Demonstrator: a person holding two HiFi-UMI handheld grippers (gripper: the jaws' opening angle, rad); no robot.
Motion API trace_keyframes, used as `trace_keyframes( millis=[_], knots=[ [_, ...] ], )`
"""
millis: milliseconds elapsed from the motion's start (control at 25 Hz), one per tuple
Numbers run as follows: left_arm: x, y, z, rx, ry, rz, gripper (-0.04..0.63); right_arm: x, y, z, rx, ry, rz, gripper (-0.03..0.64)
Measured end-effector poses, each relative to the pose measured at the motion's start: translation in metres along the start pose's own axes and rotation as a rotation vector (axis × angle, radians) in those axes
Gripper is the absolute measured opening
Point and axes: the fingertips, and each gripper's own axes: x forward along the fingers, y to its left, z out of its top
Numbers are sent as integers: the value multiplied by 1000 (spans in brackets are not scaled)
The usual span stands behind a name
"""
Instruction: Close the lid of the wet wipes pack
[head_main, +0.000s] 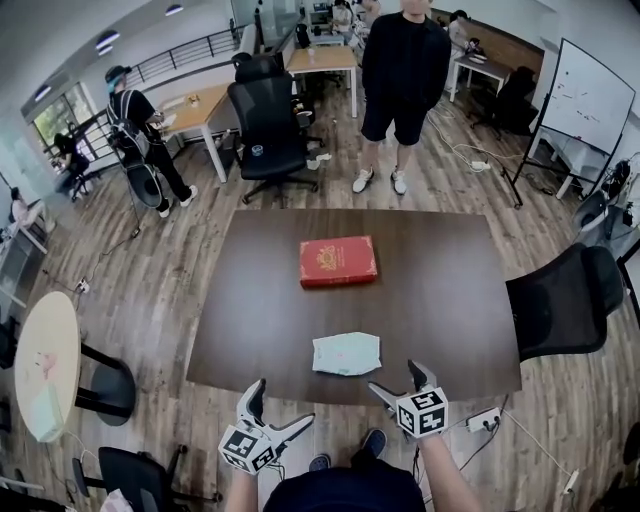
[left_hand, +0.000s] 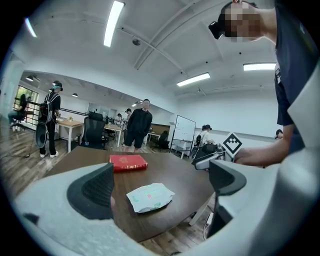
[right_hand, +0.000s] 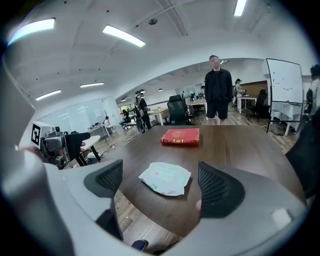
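A pale green-and-white wet wipes pack (head_main: 346, 353) lies flat on the dark brown table (head_main: 440, 300), close to its near edge. The same wet wipes pack (left_hand: 150, 196) shows ahead in the left gripper view, and the wet wipes pack (right_hand: 165, 178) sits between the jaws' line of sight in the right gripper view. I cannot tell how its lid stands. My left gripper (head_main: 280, 408) hangs open off the table's near edge, left of the pack. My right gripper (head_main: 398, 381) is open at the edge, just right of the pack. Neither touches it.
A red book (head_main: 338, 261) lies at the table's middle, beyond the pack. A person in black (head_main: 405, 70) stands past the far edge. Black office chairs are at the far left (head_main: 268, 125) and the right side (head_main: 565, 300). A round white table (head_main: 45, 365) stands to the left.
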Motion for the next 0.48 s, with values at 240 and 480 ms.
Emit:
trace_keyframes(
  millis=[240, 480],
  knots=[
    [4, -3, 0, -5, -3, -30, 583, -15, 1, -10, 33, -13, -17, 485],
    [9, -6, 0, -3, 1, -50, 583, -21, 5, -9, 34, -25, -20, 485]
  ],
)
